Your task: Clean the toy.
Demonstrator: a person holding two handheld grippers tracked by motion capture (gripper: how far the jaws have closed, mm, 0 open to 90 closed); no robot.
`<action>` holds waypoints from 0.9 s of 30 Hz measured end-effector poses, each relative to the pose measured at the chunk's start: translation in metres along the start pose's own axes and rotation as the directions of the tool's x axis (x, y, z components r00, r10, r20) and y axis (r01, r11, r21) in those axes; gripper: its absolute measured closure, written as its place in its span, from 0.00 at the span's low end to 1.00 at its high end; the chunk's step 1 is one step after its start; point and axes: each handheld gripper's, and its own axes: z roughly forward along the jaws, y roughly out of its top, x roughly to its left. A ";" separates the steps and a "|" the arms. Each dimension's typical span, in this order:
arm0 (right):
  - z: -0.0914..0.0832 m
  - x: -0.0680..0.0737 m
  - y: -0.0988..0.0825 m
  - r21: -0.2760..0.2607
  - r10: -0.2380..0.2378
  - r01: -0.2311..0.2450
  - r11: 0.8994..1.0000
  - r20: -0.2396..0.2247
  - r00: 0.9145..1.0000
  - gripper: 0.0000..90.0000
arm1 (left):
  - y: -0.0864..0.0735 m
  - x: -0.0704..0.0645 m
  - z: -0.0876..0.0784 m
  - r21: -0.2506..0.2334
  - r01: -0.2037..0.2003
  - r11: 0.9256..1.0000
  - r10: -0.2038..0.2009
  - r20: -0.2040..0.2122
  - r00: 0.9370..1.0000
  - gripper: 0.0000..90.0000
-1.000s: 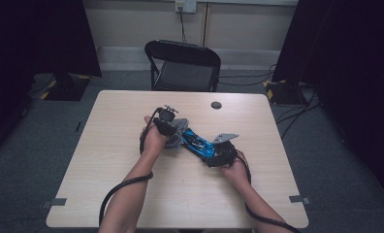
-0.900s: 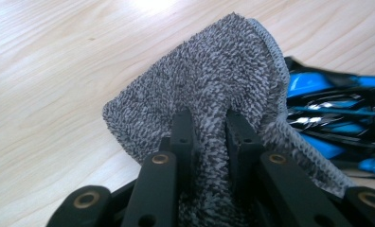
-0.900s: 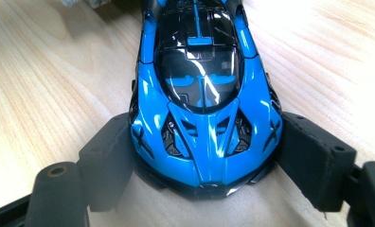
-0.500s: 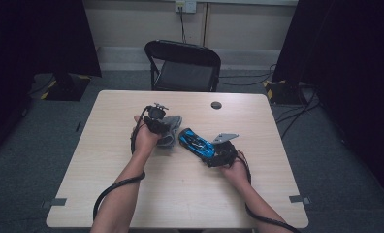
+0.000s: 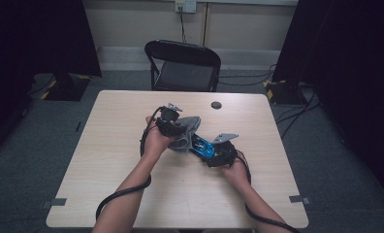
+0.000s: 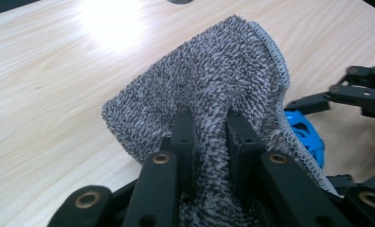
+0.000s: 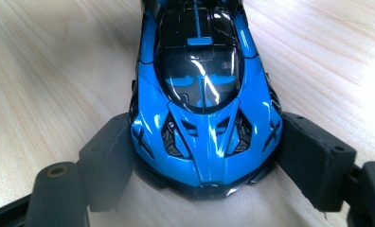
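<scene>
The table (image 5: 132, 194) is seen from a fixed camera placed high on the person's side, faced forward and down, far enough off that a folding chair (image 5: 183, 65) and the floor beyond are included. The left gripper view is taken close along its own jaws, over a grey cloth (image 6: 214, 90), with the tabletop (image 6: 48, 71) behind. The right gripper view is taken very near, low over a blue toy car (image 7: 202, 94). The car (image 6: 306, 137) is shared by both gripper views and the high view (image 5: 203, 147).
</scene>
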 end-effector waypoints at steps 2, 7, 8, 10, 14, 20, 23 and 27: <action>0.000 0.000 0.000 0.000 0.000 0.000 1.000 0.000 1.000 0.26 | -0.001 -0.006 0.003 0.005 -0.019 1.000 0.019 0.004 1.000 0.84; 0.000 0.000 0.000 0.000 0.000 0.000 1.000 0.000 1.000 0.26 | -0.003 -0.021 0.012 0.011 -0.046 0.999 0.046 0.020 0.999 0.84; 0.000 0.000 0.000 0.000 0.000 0.000 1.000 0.000 1.000 0.26 | -0.003 -0.024 0.014 0.015 -0.049 0.999 0.049 0.022 0.999 0.84; 0.000 0.000 0.000 0.000 0.000 0.000 1.000 0.000 1.000 0.26 | -0.004 -0.029 0.018 0.025 -0.065 0.998 0.065 0.025 0.998 0.84; 0.000 0.000 0.000 0.000 0.000 0.000 1.000 0.000 1.000 0.26 | -0.003 -0.041 0.026 0.036 -0.102 0.994 0.101 0.029 0.994 0.84; 0.000 0.000 0.000 -0.001 -0.001 0.001 1.000 0.001 1.000 0.26 | 0.000 -0.059 0.038 0.056 -0.158 0.986 0.156 0.033 0.987 0.84; 0.000 0.000 0.000 -0.001 0.000 0.000 1.000 0.001 1.000 0.26 | 0.001 -0.067 0.045 0.063 -0.175 0.983 0.172 0.044 0.984 0.84; 0.000 0.000 0.000 0.000 0.002 -0.002 1.000 0.001 1.000 0.26 | -0.002 -0.078 0.054 0.102 -0.222 0.970 0.219 0.046 0.975 0.85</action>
